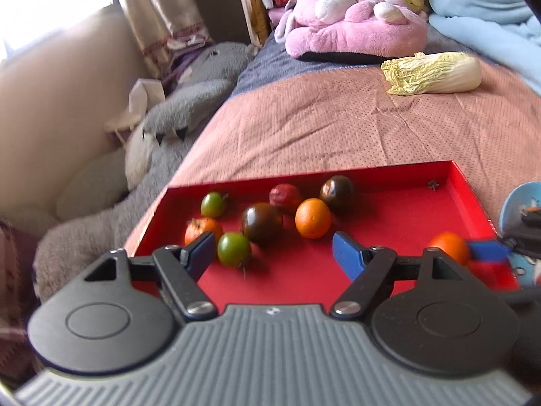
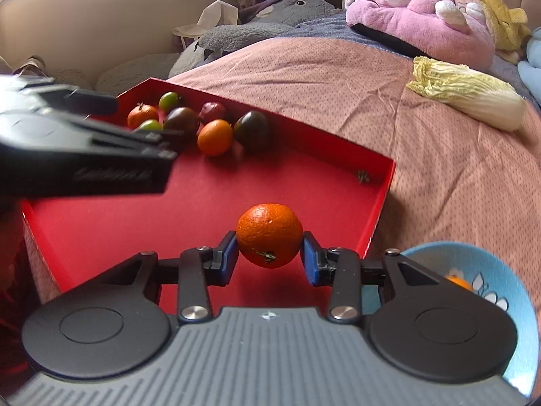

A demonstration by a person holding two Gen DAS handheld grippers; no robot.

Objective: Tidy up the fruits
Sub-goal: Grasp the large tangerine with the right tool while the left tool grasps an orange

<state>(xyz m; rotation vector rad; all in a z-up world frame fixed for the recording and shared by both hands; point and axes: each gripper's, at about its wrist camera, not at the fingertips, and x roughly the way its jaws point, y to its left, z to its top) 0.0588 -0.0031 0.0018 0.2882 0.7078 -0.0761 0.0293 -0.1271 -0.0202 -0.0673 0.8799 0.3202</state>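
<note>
Fruits sit in a loose cluster at the upper left of my right wrist view, inside the red tray (image 2: 378, 199) on the bed (image 2: 439, 155): an orange tomato (image 2: 142, 116), two green tomatoes (image 2: 168, 100), two dark tomatoes (image 2: 252, 130), a dark red fruit (image 2: 212, 111) and a small orange (image 2: 215, 137). My right gripper (image 2: 269, 257) has its jaws clamped on a mandarin (image 2: 269, 235) at frame centre, above the tray floor. A blue bowl (image 2: 500, 270) at the lower right holds another orange fruit, partly hidden. My left gripper (image 1: 274, 253) hangs over the tray with its jaws spread wide and nothing between them, one green tomato just beside its left finger. A napa cabbage (image 2: 473, 98) lies on the bedspread at the upper right.
</note>
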